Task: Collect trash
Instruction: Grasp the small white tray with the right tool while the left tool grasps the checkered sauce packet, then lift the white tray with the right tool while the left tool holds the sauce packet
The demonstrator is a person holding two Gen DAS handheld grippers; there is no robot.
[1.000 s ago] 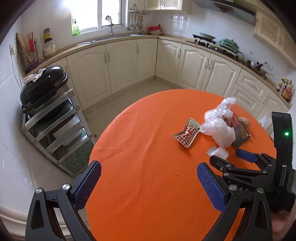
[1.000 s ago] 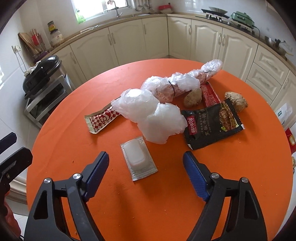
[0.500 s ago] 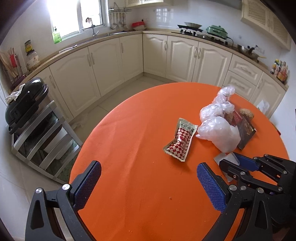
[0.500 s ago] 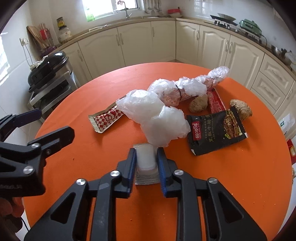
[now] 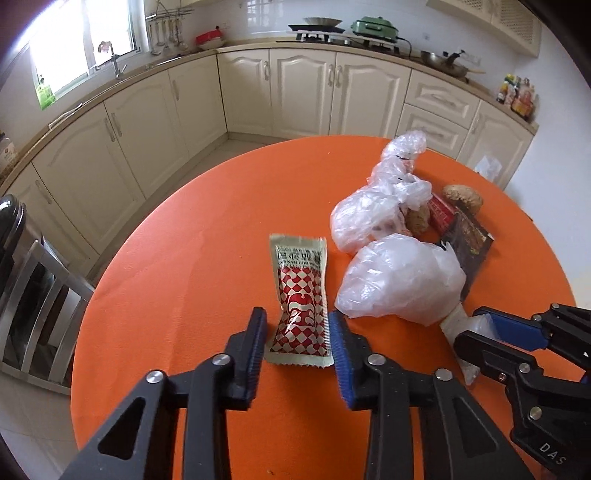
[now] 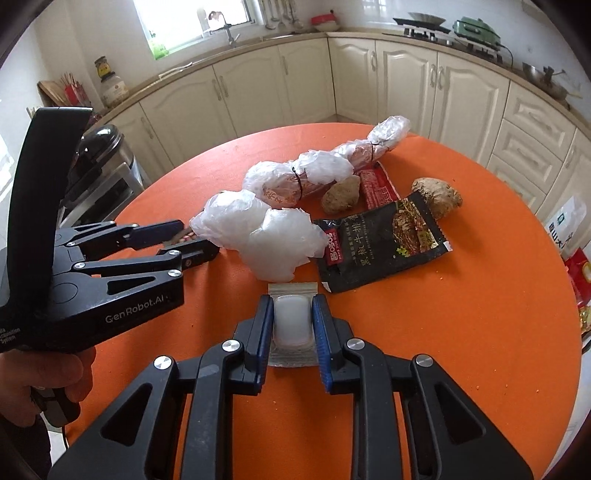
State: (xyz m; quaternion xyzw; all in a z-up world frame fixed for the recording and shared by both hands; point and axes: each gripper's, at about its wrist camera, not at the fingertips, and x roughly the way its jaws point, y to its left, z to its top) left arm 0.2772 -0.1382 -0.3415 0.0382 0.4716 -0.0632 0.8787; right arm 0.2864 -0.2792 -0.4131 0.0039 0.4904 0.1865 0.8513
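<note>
Right wrist view: crumpled plastic bag (image 6: pixel 269 243) crowds gripped clear packet (image 6: pixel 291 325).

I'm in a home kitchen: cream cabinets (image 5: pixel 303 96), sink tap (image 6: pixel 226 31), gas stove (image 5: pixel 325 31) beyond my grippers.

Your right gripper (image 6: pixel 291 325) is clamped on the clear blister pack (image 6: pixel 291 322), pads pressing both sides, on the orange table (image 6: pixel 461 332). Just beyond it lies a crumpled white plastic bag (image 6: pixel 266 232), touching the black snack wrapper (image 6: pixel 380 245). At left, your left gripper (image 6: pixel 184 236) is closing beside that bag; what sits between its fingers is hidden here.
</note>
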